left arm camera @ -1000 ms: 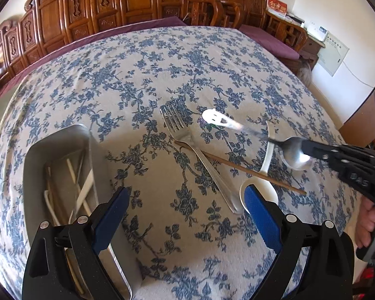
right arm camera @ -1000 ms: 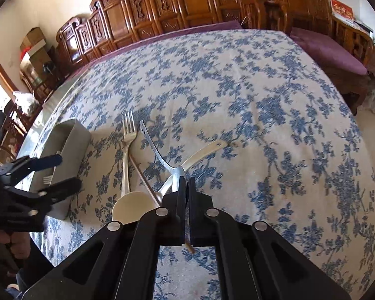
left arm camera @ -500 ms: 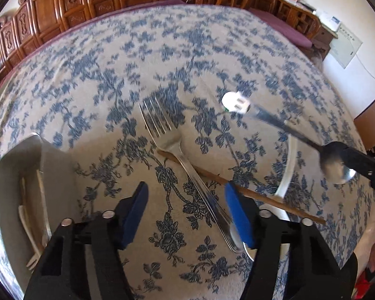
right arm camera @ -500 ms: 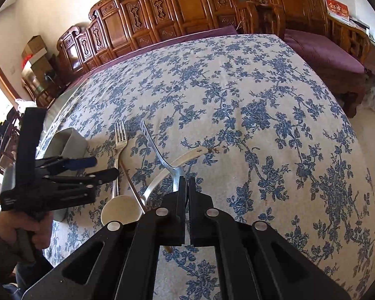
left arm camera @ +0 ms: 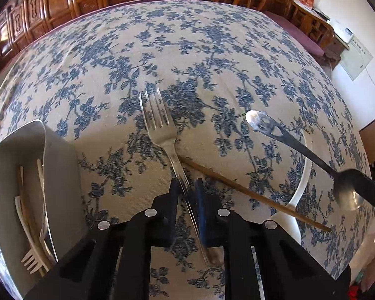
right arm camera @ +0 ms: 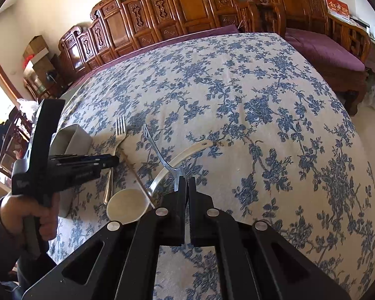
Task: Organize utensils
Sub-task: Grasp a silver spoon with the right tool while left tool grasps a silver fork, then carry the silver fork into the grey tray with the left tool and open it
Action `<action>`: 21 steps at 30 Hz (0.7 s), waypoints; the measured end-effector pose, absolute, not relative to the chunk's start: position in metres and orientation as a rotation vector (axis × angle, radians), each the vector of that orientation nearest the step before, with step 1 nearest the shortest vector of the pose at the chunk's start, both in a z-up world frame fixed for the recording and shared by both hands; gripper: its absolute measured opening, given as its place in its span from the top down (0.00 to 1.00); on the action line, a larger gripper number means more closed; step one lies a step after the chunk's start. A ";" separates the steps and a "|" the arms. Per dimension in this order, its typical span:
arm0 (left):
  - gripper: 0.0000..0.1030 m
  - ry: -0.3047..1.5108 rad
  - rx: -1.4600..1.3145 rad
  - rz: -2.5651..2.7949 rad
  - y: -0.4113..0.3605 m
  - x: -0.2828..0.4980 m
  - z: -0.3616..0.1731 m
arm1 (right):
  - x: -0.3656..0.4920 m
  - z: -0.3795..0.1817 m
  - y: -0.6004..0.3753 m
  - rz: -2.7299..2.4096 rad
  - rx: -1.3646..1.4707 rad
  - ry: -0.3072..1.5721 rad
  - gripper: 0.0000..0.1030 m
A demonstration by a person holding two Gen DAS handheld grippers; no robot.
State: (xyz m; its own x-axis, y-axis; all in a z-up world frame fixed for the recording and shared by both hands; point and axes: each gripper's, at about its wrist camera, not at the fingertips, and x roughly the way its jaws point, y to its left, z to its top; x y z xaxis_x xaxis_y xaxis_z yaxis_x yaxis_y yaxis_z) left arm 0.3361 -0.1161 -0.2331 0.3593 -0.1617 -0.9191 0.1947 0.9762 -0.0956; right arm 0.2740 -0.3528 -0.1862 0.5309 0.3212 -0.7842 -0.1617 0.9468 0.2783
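Two tools engaged now. Left hand-held gripper (left arm camera: 188,187) was wide open 1 s ago, half closed 0.5 s ago, and is now pinching narrow on the fork (left arm camera: 160,130) handle. Pads look like they're touching the metal both sides, though the far pad contact is hard to confirm.

Fork is still lying flat on the bench (left arm camera: 212,50), just right of the grey tray (left arm camera: 43,135), tines pointing away from cam. No lift yet.

Right hand-held gripper (right arm camera: 186,182) is staying clamped on the metal spoon (left arm camera: 300,147) by its bowl end. Handle is sticking fwd and hanging in the air, well right of the tray. Unchanged vs prior frames apart from drifting a bit.

Remaining on the bench, right of the tray:
- brown chopstick (left arm camera: 250,195), one end tucked under the fork handle
- white ladle (right arm camera: 127,203), beyond the chopstick

Tray is already holding several pcs, incl. a white plastic fork (left arm camera: 31,262) and some sticks.

Meaning for the task: fork grasp phase is basically finishing, so next is prob. lift + short move left into the tray. Two items in hand, two pending, so roughly midway imo.

Risks:
- grip is sitting mid-handle, so the fork may be pivoting tines-down on lift
- chopstick may be getting dragged since it's touching the fork
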 end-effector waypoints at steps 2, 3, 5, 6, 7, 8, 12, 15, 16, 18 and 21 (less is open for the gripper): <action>0.86 1.182 0.048 -0.223 -0.115 0.337 -0.233 | 0.271 -0.185 -0.351 0.288 0.174 0.969 0.97; 0.85 1.181 0.054 -0.221 -0.115 0.338 -0.233 | 0.270 -0.184 -0.351 0.287 0.173 0.970 0.97; 0.85 1.176 0.061 -0.219 -0.114 0.341 -0.234 | 0.268 -0.183 -0.351 0.283 0.168 0.969 0.97; 0.85 1.174 0.064 -0.218 -0.114 0.342 -0.234 | 0.267 -0.182 -0.351 0.280 0.167 0.969 0.97; 0.85 1.172 0.062 -0.218 -0.113 0.343 -0.234 | 0.266 -0.181 -0.352 0.278 0.166 0.968 0.97; 0.87 1.173 0.055 -0.221 -0.112 0.343 -0.234 | 0.265 -0.180 -0.352 0.276 0.166 0.968 0.97; 0.94 1.181 0.041 -0.209 -0.106 0.342 -0.233 | 0.261 -0.177 -0.355 0.265 0.170 0.965 0.97; 0.94 1.171 0.031 -0.219 -0.100 0.333 -0.228 | 0.258 -0.174 -0.354 0.263 0.170 0.962 0.97; 0.94 1.170 0.028 -0.222 -0.098 0.329 -0.227 | 0.256 -0.173 -0.353 0.264 0.168 0.961 0.97; 0.94 1.159 0.023 -0.224 -0.092 0.318 -0.222 | 0.253 -0.172 -0.350 0.267 0.166 0.958 0.97; 0.94 1.145 0.014 -0.226 -0.085 0.305 -0.214 | 0.249 -0.169 -0.344 0.273 0.165 0.955 0.97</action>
